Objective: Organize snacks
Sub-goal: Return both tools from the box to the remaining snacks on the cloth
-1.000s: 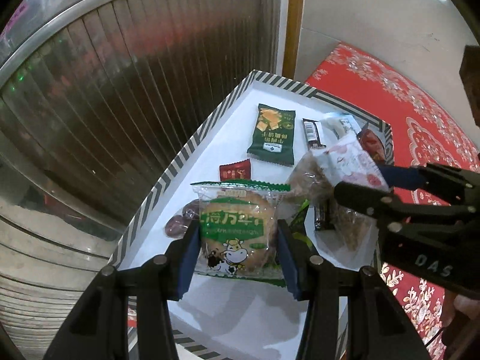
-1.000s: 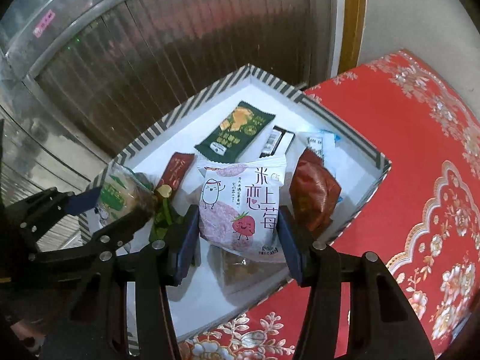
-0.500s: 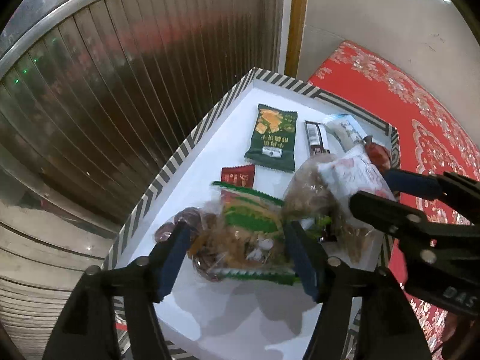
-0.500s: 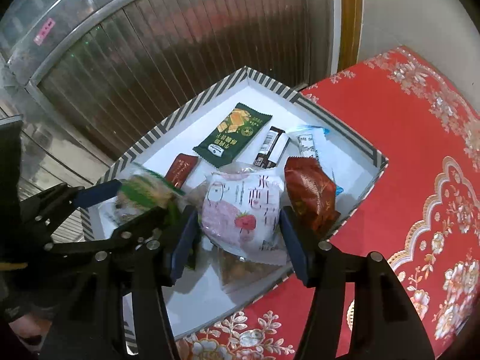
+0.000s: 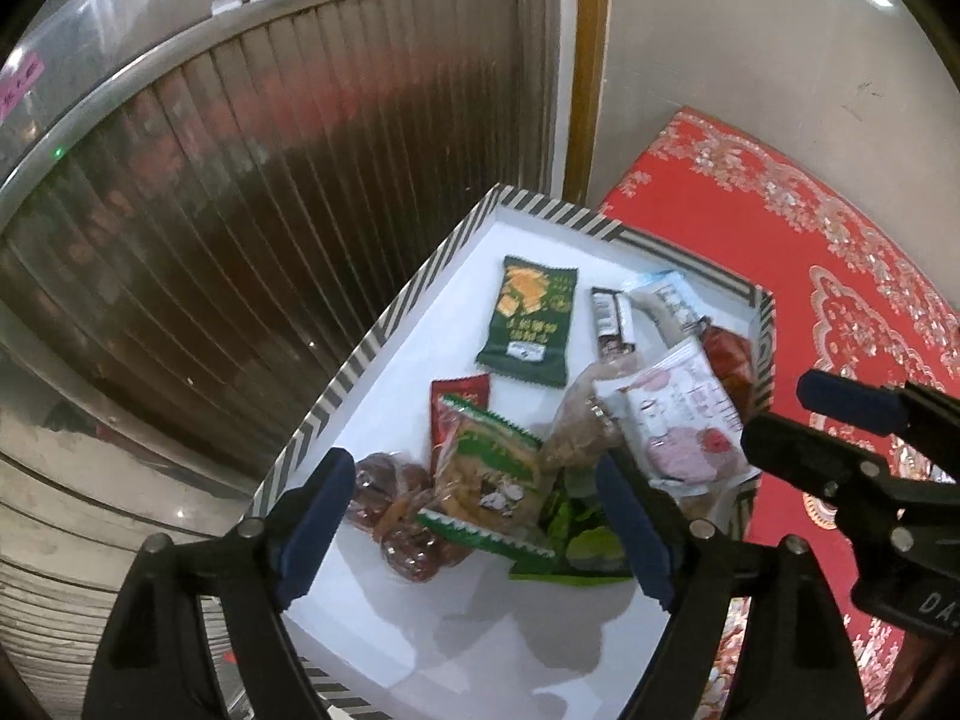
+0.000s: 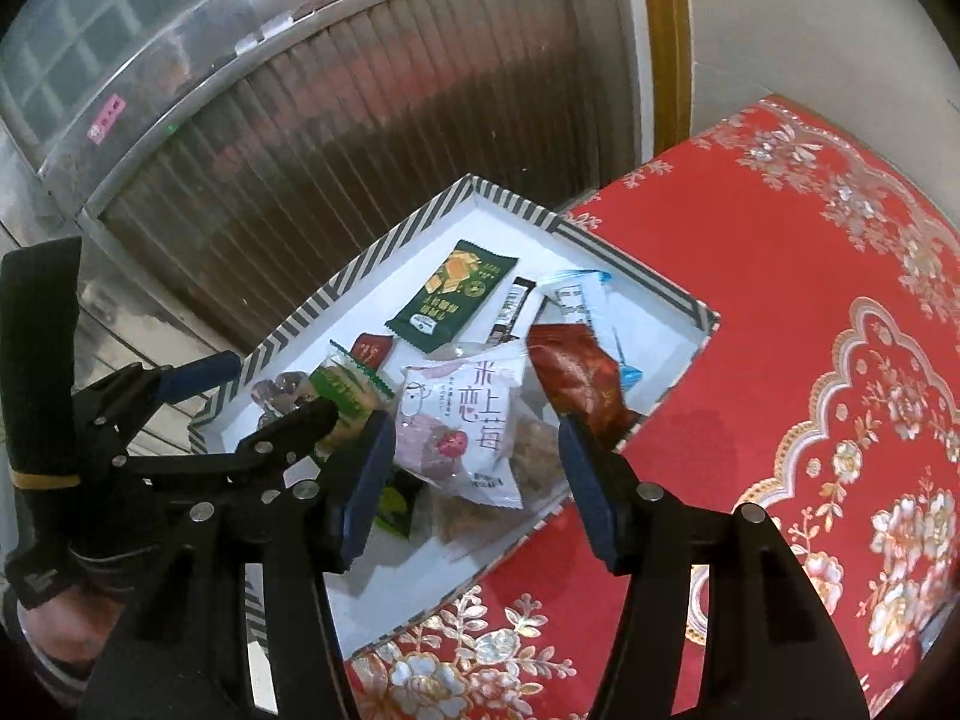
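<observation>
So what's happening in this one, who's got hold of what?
A person with a gripper in each hand is dropping snacks into a white box with a striped rim on a red patterned cloth. The left gripper is opening, and the green-trimmed cake packet lies free on the pile between its pads. The right gripper stands open around the white-and-pink strawberry packet, which rests on other packets.
</observation>
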A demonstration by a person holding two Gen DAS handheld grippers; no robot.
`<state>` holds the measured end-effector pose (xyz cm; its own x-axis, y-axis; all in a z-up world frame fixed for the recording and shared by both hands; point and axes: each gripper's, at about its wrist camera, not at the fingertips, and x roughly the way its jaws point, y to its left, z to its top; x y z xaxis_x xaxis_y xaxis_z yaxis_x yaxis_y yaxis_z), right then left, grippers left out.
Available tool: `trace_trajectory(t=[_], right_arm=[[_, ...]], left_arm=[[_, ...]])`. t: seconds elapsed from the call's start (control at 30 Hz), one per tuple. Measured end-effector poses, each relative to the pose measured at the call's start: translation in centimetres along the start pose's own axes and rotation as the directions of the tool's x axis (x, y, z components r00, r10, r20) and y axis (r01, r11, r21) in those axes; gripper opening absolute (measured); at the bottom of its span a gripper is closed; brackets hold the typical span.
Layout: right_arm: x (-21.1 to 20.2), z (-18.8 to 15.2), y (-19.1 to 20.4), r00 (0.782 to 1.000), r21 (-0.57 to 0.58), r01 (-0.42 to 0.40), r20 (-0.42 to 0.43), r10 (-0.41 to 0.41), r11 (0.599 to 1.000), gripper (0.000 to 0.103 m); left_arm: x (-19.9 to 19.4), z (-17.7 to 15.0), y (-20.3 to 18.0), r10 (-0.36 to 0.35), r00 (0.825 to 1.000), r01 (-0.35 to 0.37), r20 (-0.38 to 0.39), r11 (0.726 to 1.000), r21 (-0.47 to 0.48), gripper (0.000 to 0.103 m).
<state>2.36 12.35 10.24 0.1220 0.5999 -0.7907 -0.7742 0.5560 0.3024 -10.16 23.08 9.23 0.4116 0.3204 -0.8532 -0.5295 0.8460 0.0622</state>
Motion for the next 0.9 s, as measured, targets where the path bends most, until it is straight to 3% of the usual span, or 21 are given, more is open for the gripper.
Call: trace_trajectory(t=[0.47, 0.9], right_arm=[[-3.5, -2.0, -5.1, 0.993, 0.106, 0.108, 0.028, -0.111, 0.989, 0.057], [-7.7, -6.7, -12.1, 0.976, 0.265, 0.207, 0.018, -0.219, 0.942, 0.057]], left_arm=[[-0.3, 1.4, -6.4, -0.088, 0.996, 0.085, 0.019, 0.990, 0.114, 0.086], [-0.2, 1.3, -15.8, -0.191, 0.981, 0.188, -0.016, 0.942, 0.278, 0.086]])
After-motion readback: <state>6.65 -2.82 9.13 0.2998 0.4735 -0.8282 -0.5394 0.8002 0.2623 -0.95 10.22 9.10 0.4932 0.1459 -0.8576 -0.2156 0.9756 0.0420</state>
